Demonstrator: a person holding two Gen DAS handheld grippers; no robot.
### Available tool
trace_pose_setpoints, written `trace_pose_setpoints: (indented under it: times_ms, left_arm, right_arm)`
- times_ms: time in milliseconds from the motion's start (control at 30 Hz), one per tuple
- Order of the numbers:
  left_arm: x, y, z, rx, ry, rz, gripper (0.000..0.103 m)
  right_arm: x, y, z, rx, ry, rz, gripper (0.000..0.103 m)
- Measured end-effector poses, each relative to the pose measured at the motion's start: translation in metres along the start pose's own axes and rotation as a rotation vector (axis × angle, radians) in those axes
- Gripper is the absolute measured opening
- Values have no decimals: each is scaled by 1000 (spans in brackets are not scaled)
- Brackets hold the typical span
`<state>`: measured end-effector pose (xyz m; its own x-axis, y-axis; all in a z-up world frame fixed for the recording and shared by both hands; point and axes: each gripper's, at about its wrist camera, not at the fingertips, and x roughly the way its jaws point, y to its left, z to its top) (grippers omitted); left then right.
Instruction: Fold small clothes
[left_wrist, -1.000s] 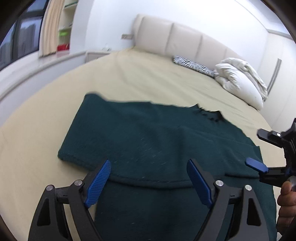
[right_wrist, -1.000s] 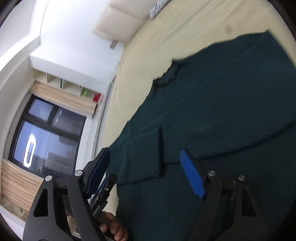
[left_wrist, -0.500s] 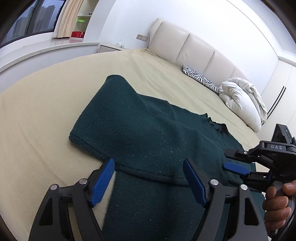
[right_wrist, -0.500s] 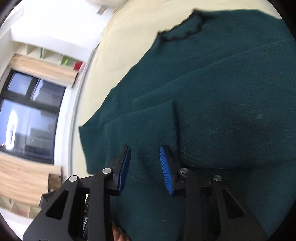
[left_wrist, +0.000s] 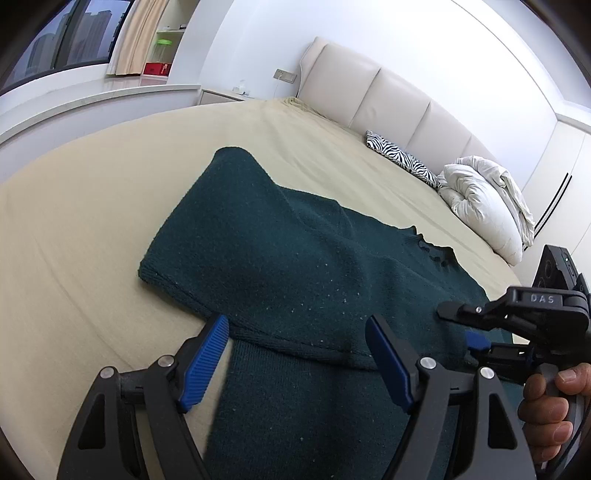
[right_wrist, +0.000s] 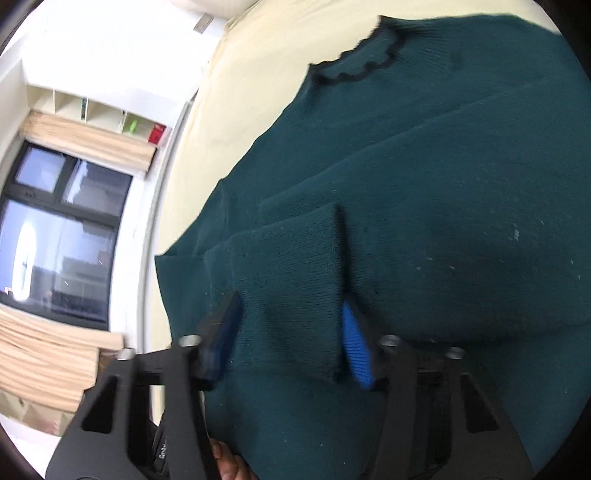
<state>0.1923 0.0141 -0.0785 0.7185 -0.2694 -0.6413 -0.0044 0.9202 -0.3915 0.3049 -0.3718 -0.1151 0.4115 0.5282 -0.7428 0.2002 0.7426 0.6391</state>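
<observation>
Sweater (left_wrist: 295, 266) soft, limp knit, light; sags when lifted. Your right tongs (right_wrist: 291, 332) just narrowed, pinching folded sleeve cuff (right_wrist: 291, 280). Left tongs (left_wrist: 299, 354) wide, empty, near sweater's folded edge — grab there.

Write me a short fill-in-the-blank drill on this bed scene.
1. The sweater lying on the bed is dark ____.
2. The right claw has closed on the sweater's folded ____.
3. The pillow by the headboard has a ____ pattern.

Missing words: green; sleeve; zebra
</observation>
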Motion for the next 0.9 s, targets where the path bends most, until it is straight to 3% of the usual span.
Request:
trace_pose_setpoints:
  times_ms: [67, 100, 267, 467, 700, 900]
  left_arm:
    - [-1, 1, 0, -4, -2, -4, 79]
    - [-1, 2, -1, -7, -3, -6, 79]
    - [-3, 4, 0, -17, -7, -11, 79]
    - [-4, 3, -1, -15, -11, -8, 79]
    - [-5, 0, -2, -4, -9, 6, 79]
    - [-6, -4, 0, -11, 1, 7, 79]
  right_arm:
    - [-5, 6, 2, -37, -12, -30, 13]
    - [-10, 8, 4, -52, -22, -39, 8]
    - [-48, 16, 15, -123, -111, -83, 6]
    - [-87, -34, 42, -60, -143, -145, 6]
    - [-102, -99, 50, 30, -154, -215, 6]
    - [-100, -97, 60, 6, -173, -240, 6]
